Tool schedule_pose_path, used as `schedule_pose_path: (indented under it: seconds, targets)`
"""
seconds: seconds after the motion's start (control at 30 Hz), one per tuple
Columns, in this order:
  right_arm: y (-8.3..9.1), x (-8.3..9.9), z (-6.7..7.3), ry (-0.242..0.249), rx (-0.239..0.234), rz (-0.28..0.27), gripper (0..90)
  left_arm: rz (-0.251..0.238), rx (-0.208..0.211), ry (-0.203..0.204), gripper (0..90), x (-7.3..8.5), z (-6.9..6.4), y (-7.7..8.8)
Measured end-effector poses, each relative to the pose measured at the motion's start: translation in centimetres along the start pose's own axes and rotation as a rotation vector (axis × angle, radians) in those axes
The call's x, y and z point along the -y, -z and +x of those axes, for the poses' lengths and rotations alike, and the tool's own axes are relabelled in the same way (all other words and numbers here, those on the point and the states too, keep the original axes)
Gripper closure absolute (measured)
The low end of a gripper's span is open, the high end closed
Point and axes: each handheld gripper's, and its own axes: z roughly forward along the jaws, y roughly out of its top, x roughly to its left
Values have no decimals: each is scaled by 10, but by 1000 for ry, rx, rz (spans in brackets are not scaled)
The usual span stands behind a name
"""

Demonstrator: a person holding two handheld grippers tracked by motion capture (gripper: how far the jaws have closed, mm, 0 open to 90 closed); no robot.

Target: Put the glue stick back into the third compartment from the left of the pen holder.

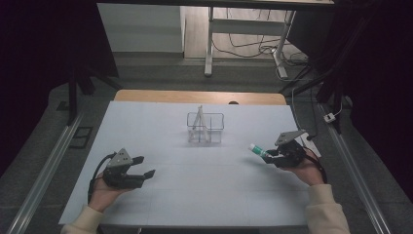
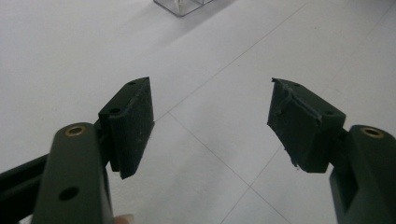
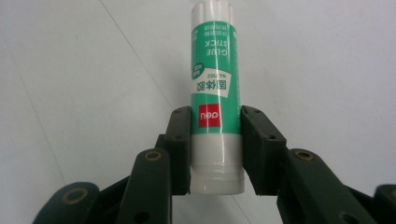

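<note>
A green and white glue stick [image 3: 214,93] lies between the pads of my right gripper [image 3: 215,149], which is shut on its lower end. In the high view that gripper [image 1: 272,155] sits at the right of the white table, with the glue stick [image 1: 258,149] pointing left and away from the hand. My left gripper [image 1: 144,166] rests at the front left, open, with nothing between its fingers. In the left gripper view its jaws [image 2: 212,123] stand wide apart over bare table.
A clear plastic organiser box [image 1: 205,127] with compartments stands at the middle back of the white table [image 1: 204,190], with a thin stick leaning in it. Its corner [image 2: 180,6] shows at the top of the left gripper view. Desk legs and cables lie beyond the table.
</note>
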Motion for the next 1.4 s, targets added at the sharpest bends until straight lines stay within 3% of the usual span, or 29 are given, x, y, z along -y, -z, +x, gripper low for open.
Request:
schedule_pose_path:
  seconds: [0.17,0.63,1.4]
  targets:
    - [-5,-12,9,-21,-21,-27,648,2,-1,-12,313,-2,-2,-1]
    - [-19,-36,31,-16,-79,-75,648,10,4,-38,306,-8,-10,-7]
    - [-42,-63,62,3,-132,-103,647,7,13,-68,285,-23,-24,-21]
